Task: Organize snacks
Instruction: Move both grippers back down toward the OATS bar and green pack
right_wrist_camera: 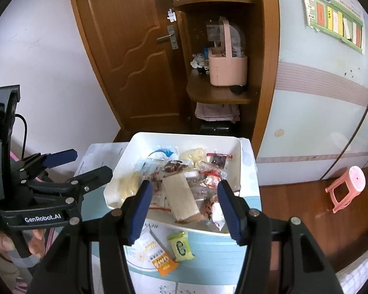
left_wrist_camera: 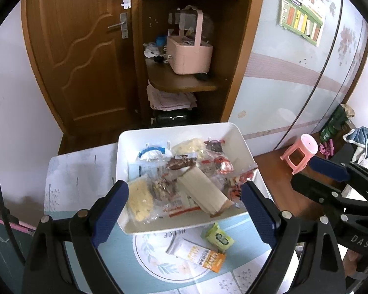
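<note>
Nearest, the left gripper (left_wrist_camera: 184, 208) hangs wide open and the right gripper (right_wrist_camera: 184, 210) about half open, both empty above the table (left_wrist_camera: 68, 171). Just beyond their tips lie a green packet (left_wrist_camera: 219, 237) and an orange-and-white packet (left_wrist_camera: 203, 257) on the tabletop. Past them sits the white tray (left_wrist_camera: 174, 132), heaped with wrapped snacks (left_wrist_camera: 184, 178), with a wooden door (left_wrist_camera: 81, 49) behind.
</note>
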A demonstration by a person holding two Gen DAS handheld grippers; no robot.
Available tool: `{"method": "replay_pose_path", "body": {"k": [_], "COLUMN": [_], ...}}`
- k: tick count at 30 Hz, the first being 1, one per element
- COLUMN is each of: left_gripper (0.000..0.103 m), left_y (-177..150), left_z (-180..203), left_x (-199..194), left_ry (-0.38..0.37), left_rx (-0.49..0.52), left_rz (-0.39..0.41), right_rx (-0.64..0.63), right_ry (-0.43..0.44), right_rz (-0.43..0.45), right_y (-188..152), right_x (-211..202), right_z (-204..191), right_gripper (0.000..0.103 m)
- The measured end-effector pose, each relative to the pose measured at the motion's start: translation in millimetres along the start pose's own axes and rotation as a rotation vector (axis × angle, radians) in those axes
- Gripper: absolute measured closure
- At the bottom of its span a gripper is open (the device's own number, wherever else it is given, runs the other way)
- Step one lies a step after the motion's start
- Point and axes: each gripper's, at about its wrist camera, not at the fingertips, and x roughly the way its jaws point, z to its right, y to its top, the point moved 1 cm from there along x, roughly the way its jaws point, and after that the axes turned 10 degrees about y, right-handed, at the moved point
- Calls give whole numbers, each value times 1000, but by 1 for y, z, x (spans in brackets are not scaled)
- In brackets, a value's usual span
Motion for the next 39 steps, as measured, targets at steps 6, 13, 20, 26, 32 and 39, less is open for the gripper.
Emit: {"method": "replay_pose_path", "body": {"k": [6,13,20,26,32,39], "left_gripper": [10,10,10,10,10,10], "left_y": [-22,-57,-99,-138,-167,-180], "left_z": [8,7,7,13,20,34], "left_x": [-6,2,30,71,119,156], "left_ry": [-13,-38,-34,22,97,151], "left_rx": [-22,-114,-235,-331,-403,-434], "left_rz": [-19,-78,-180,-276,-368,-436], "right_rx": [-7,-9,15,31,63,69], "right_ry": [29,57,71,65,61,53], "right_rz": [-18,-70,-132,-183,-234,-280], "right_y": [-19,-48,-79,-103,-127,-147], "right_x": [-8,-3,14,34,54,70], "right_z": [2,8,20,33,47,55], "right_gripper": [47,47,47,47,47,47]}}
